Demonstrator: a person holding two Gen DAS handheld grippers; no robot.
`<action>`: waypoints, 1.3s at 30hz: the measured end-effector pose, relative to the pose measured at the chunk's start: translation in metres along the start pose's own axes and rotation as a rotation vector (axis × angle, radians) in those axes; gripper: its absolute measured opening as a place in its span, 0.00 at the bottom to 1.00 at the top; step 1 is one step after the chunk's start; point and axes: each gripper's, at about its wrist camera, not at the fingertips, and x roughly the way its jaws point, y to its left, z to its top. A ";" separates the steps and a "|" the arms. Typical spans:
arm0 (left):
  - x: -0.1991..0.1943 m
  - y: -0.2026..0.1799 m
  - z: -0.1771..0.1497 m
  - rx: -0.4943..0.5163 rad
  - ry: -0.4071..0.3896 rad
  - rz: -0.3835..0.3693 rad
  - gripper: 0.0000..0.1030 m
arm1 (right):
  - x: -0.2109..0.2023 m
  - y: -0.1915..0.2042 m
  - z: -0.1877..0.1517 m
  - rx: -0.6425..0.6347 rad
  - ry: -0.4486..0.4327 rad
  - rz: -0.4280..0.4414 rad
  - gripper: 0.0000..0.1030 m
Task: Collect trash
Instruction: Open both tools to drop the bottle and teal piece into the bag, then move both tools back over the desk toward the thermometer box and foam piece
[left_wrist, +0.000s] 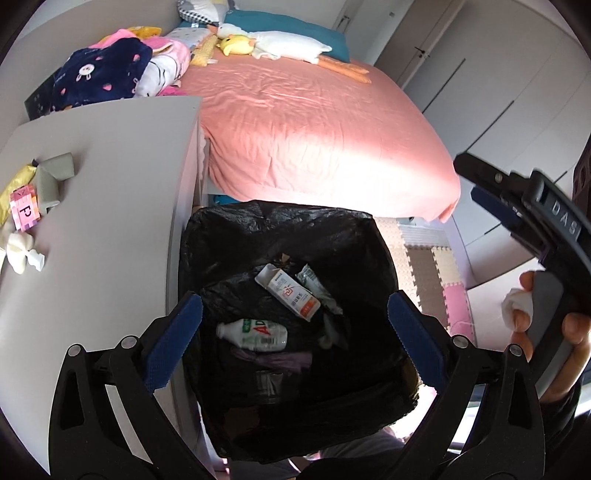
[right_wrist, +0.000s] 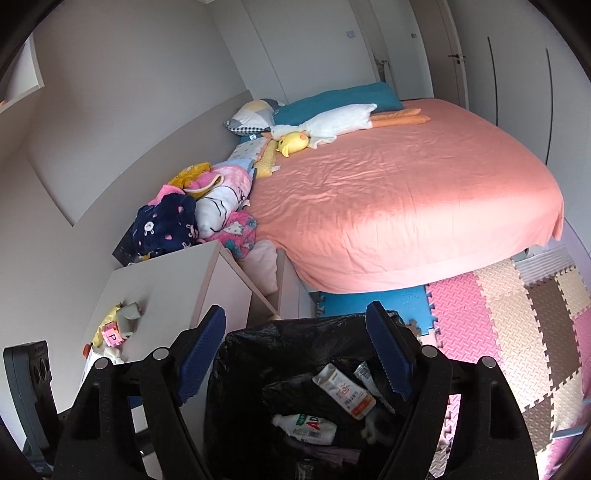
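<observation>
One black plastic-lined trash bin (left_wrist: 291, 332) beside one pale grey bedside table (left_wrist: 110, 229), below both grippers. Contents: one white plastic bottle with green-red label (left_wrist: 255, 334), one white-and-orange carton (left_wrist: 290, 293), one crumpled foil wrapper (left_wrist: 314, 284), possibly more beneath. Left gripper (left_wrist: 293, 339): jaws spread, empty. Right gripper (right_wrist: 295, 356): jaws spread, empty. Tabletop: one pink block marked "P" (left_wrist: 24, 210), one yellow wrapper (left_wrist: 14, 186).

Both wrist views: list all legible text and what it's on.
"DAS": right tongs' black body, left wrist view; more letters cut off.
"AD": white bottle in the black-lined bin; rest blurred.
"P": pink block on the grey table.
Carton: red and orange print, unreadable.
</observation>
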 end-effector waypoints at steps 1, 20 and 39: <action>0.000 -0.001 -0.001 0.002 0.003 0.003 0.94 | 0.000 0.001 0.000 -0.003 0.002 0.007 0.76; -0.018 0.021 -0.007 -0.042 -0.037 0.067 0.94 | 0.015 0.038 -0.005 -0.084 0.045 0.083 0.76; -0.055 0.094 -0.027 -0.188 -0.113 0.154 0.94 | 0.046 0.117 -0.020 -0.211 0.136 0.224 0.76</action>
